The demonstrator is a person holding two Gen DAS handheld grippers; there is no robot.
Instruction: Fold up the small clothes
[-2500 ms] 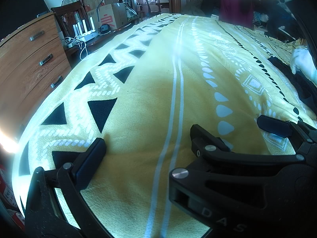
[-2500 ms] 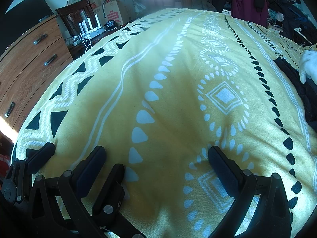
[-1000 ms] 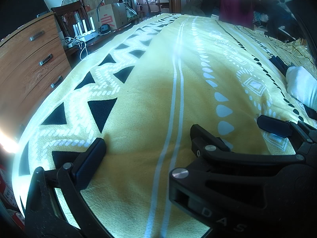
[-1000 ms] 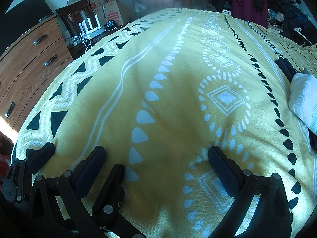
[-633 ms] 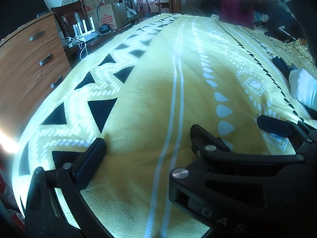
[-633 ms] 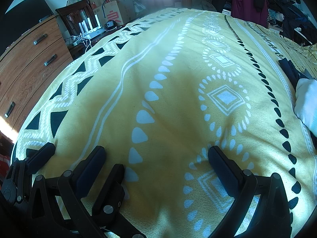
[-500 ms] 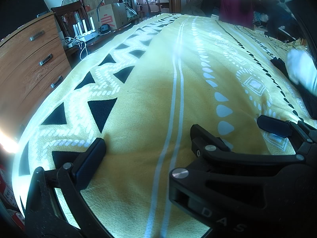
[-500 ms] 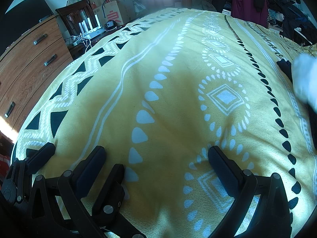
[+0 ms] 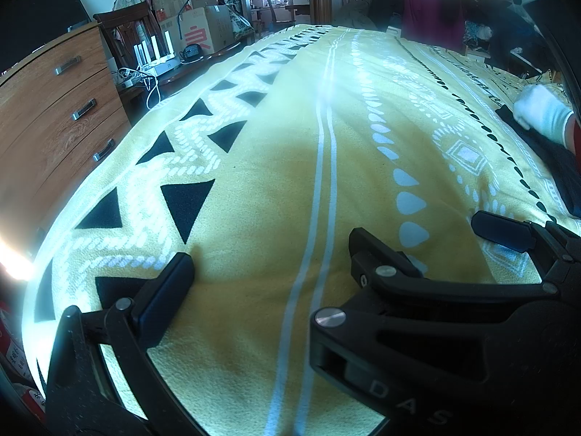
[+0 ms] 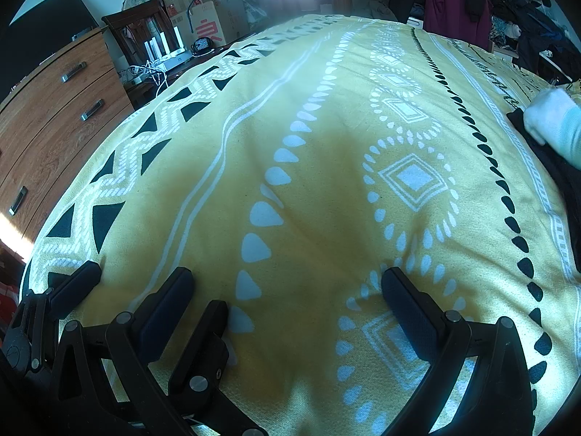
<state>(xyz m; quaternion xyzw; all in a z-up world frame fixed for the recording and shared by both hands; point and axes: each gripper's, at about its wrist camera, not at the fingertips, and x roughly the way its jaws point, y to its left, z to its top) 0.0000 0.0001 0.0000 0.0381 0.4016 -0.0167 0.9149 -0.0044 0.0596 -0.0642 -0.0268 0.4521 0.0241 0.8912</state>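
Note:
Both grippers rest side by side at the near edge of a bed covered by a yellow patterned blanket. My left gripper is open and empty. My right gripper is open and empty; it also shows in the left wrist view, and my left gripper shows in the right wrist view. A black garment lies at the bed's right edge, also in the left wrist view. A white-gloved hand rests on it.
A wooden chest of drawers stands left of the bed. Behind it are a chair, cables and cardboard boxes. A pile of clothes sits at the far right end.
Neither gripper has moved. The white-gloved hand at the right edge has shifted up and back along the black garment.

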